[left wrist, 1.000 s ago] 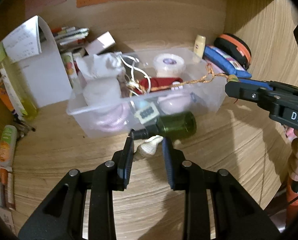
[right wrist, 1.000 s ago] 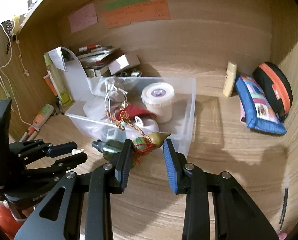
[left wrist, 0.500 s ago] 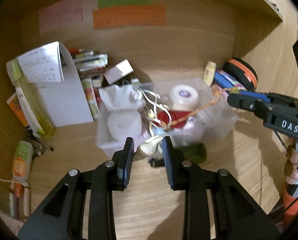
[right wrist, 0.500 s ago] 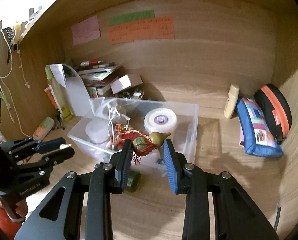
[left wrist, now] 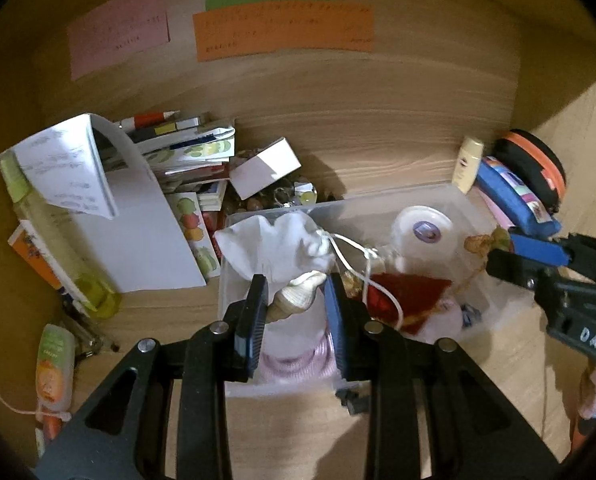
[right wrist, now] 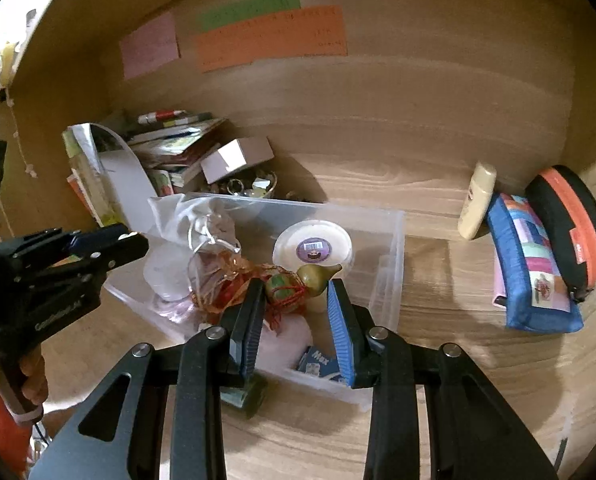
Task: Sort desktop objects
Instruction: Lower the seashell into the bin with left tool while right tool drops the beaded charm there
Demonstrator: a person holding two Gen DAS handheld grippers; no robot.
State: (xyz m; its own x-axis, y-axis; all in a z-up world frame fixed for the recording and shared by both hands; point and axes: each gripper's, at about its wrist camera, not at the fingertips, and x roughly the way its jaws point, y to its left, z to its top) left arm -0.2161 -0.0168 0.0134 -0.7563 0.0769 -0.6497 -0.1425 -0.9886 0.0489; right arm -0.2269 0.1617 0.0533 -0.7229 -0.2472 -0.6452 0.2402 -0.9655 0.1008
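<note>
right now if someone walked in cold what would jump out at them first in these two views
Each gripper carries something above the clear plastic bin: the left gripper pinches a cream spiral seashell, and the right gripper holds a green-and-gold gourd charm with red cord. Behind them, pink, green and orange paper notes stand out on the wooden back wall. A blue patchwork pouch leans at the right.

My left claw (left wrist: 295, 312) is covering most of the green bottle (right wrist: 243, 394) — only its cap is showing in that view. The writing on the orange note (left wrist: 283, 30) is blurring past reading — and my right claw (right wrist: 298, 320) is hiding the bin's (right wrist: 390, 240) near wall.
</note>
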